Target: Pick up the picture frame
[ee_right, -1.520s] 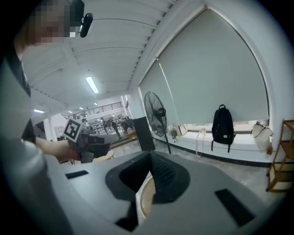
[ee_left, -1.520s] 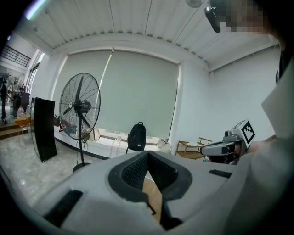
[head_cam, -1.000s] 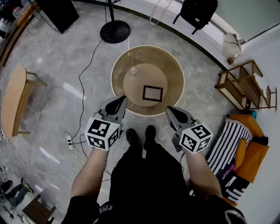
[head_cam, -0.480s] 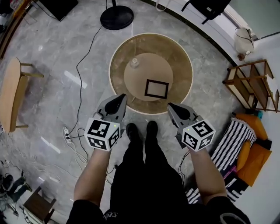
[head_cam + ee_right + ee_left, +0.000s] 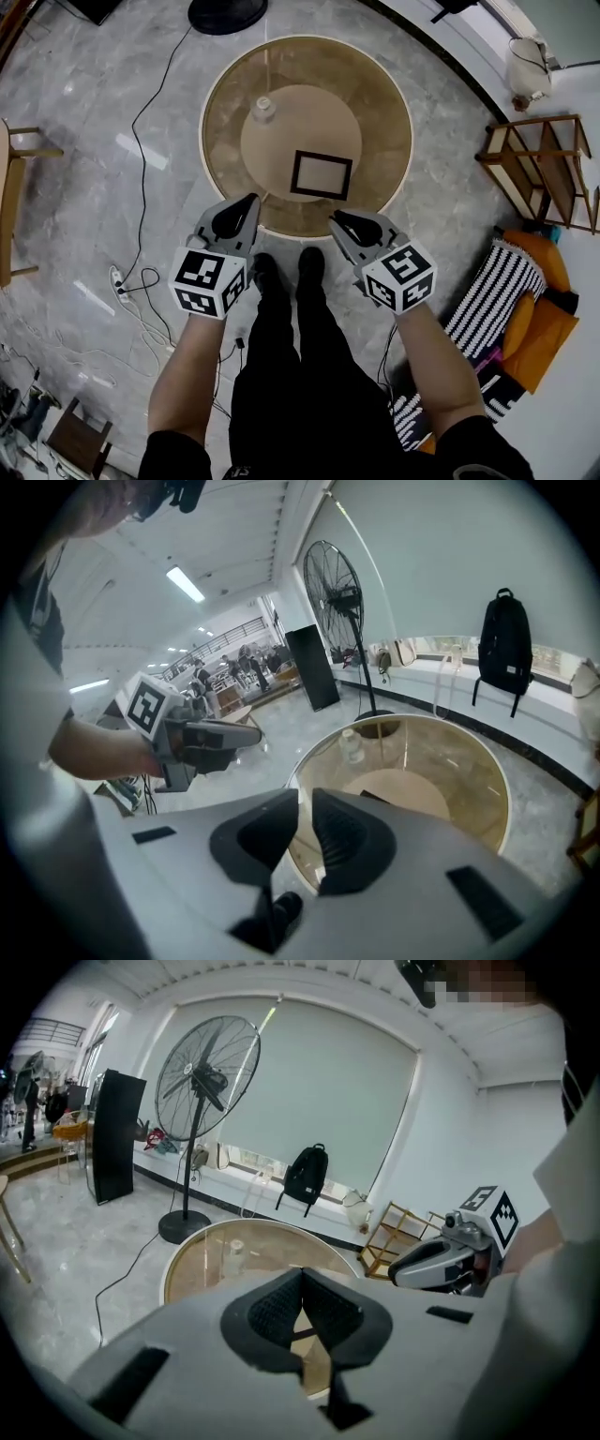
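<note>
Picture frame (image 5: 322, 175), dark, rectangular, pale centre: lies flat on the tan inner disc of the round glass-topped table (image 5: 389, 117), on the side nearer the person, clear of both grippers.
Small clear bottle (image 5: 263, 109): upright on the same disc, apart from the frame.
Left gripper (image 5: 249, 201): short of the table rim, jaws pressed together, empty.
Right gripper (image 5: 338, 219): short of the rim, jaws opening, narrow gap, nothing between.
</note>
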Demonstrator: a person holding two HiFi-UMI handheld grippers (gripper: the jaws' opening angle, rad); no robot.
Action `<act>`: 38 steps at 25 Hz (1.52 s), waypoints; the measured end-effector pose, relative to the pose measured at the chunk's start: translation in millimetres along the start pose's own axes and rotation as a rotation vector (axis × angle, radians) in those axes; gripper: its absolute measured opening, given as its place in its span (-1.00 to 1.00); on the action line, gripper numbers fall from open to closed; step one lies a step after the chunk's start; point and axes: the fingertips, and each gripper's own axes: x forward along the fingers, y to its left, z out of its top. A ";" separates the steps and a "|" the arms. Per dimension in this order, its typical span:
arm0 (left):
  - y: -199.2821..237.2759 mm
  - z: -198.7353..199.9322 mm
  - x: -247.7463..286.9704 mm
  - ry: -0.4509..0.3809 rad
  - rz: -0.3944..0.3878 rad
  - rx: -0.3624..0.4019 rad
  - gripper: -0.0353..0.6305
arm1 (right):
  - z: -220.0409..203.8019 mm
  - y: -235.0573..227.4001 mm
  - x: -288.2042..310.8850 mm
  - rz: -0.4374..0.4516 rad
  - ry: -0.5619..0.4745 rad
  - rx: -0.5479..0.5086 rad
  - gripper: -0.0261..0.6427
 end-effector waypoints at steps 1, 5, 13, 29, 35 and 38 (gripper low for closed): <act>-0.1 -6.1 6.8 0.006 -0.004 -0.005 -0.87 | -5.7 -3.9 5.2 0.005 0.016 -0.012 -0.75; 1.5 -28.4 30.4 0.022 -0.011 -0.010 -0.87 | -27.5 -21.3 25.6 0.019 0.075 -0.064 -0.68; 20.8 -68.6 63.4 0.019 0.019 0.016 -0.87 | -81.5 -43.7 72.5 0.040 0.230 -0.210 -0.54; 41.4 -116.9 86.4 0.057 0.030 0.006 -0.87 | -136.7 -86.6 139.9 0.053 0.493 -0.456 -0.45; 43.4 -114.5 84.1 0.060 0.033 0.001 -0.87 | -150.4 -93.5 139.3 0.059 0.575 -0.471 -0.47; 43.1 -111.6 83.6 0.064 0.033 0.004 -0.87 | -155.4 -97.7 141.3 0.053 0.611 -0.502 -0.49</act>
